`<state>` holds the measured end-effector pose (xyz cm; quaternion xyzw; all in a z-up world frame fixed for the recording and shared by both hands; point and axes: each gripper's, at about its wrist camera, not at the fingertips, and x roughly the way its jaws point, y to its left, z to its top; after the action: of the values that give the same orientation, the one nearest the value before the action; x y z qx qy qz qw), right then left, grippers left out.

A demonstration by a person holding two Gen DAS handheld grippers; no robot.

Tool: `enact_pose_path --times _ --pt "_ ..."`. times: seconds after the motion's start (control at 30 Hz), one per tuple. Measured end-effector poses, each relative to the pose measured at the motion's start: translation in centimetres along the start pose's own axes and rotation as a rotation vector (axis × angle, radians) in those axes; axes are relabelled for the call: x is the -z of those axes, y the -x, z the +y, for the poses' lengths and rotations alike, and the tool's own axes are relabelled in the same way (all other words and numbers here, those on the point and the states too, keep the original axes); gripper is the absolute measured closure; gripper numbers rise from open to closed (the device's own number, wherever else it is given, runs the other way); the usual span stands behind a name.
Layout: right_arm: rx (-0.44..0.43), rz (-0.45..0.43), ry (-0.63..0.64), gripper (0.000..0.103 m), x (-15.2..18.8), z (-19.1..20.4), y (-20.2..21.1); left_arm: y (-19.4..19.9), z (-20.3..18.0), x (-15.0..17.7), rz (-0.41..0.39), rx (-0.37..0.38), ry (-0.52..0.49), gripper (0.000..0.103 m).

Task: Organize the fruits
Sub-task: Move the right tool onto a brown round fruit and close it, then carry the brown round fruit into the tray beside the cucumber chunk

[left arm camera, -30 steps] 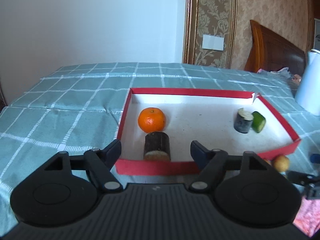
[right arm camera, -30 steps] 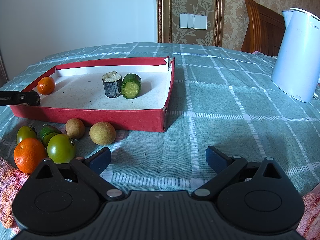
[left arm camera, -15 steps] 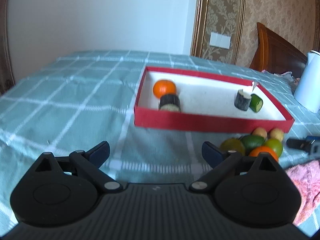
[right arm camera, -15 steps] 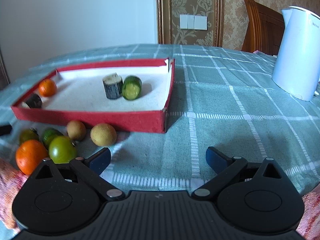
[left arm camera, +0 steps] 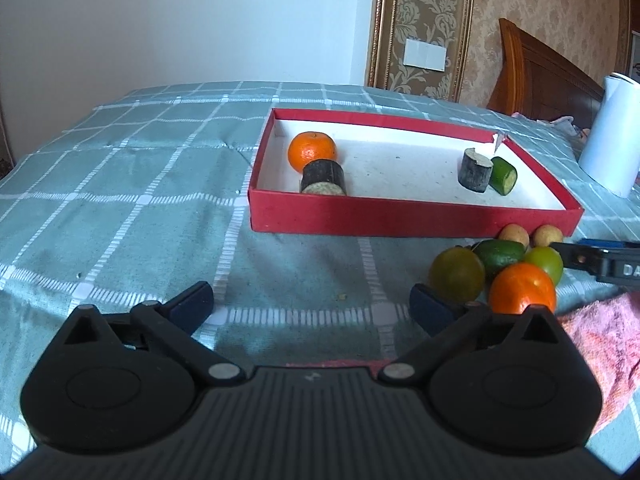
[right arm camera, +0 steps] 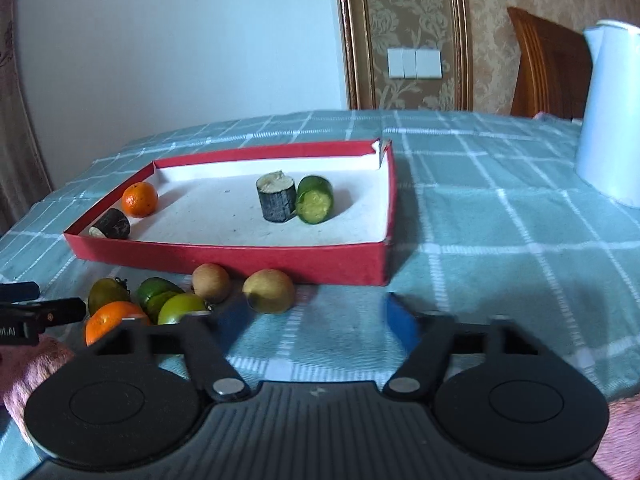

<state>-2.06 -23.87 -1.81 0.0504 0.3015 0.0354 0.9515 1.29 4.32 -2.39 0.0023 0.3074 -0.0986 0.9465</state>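
Observation:
A red tray (left arm camera: 400,220) (right arm camera: 240,258) holds an orange (left arm camera: 312,151), a dark cut piece (left arm camera: 323,176) lying beside it, an upright dark piece (left arm camera: 475,170) and a green cut piece (left arm camera: 503,175). Loose fruit lies in front of the tray: an orange (left arm camera: 522,288), several green fruits (left arm camera: 456,274) and two tan round fruits (right arm camera: 211,282) (right arm camera: 269,290). My left gripper (left arm camera: 312,306) hovers over bare cloth left of this heap, its jaws opening and empty. My right gripper (right arm camera: 316,322) is closing with nothing pressed between its blurred pads. The nearer tan fruit sits just ahead of its left finger.
A white kettle (right arm camera: 612,120) stands on the checked tablecloth to the right of the tray. A pink cloth (left arm camera: 600,340) lies at the near edge under the loose fruit. A wooden chair back (right arm camera: 548,60) rises behind the table.
My left gripper let go of the dark piece in the tray, drew back out and spread wider. My right gripper's jaws narrowed sharply while it stayed near the loose fruit.

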Motion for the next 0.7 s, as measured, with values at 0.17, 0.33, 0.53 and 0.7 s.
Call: enact_pose_path --times 0.17,0.33,0.53,0.7 --pt "-0.005 0.005 0.039 0.038 -0.3 1.1 -0.3 0.1 0.0 0.1 -0.001 0.009 0.000 0.000" --pt "0.015 0.006 0.076 0.054 -0.7 2.0 -1.0 0.1 0.1 0.0 -0.002 0.017 -0.004 0.000" --pt "0.008 0.000 0.069 0.069 -0.6 2.0 -1.1 0.1 0.0 0.0 -0.002 0.017 -0.003 0.000" --pt "0.022 -0.007 0.068 0.073 -0.3 1.9 -0.6 0.1 0.0 0.0 -0.001 0.017 -0.004 0.000"
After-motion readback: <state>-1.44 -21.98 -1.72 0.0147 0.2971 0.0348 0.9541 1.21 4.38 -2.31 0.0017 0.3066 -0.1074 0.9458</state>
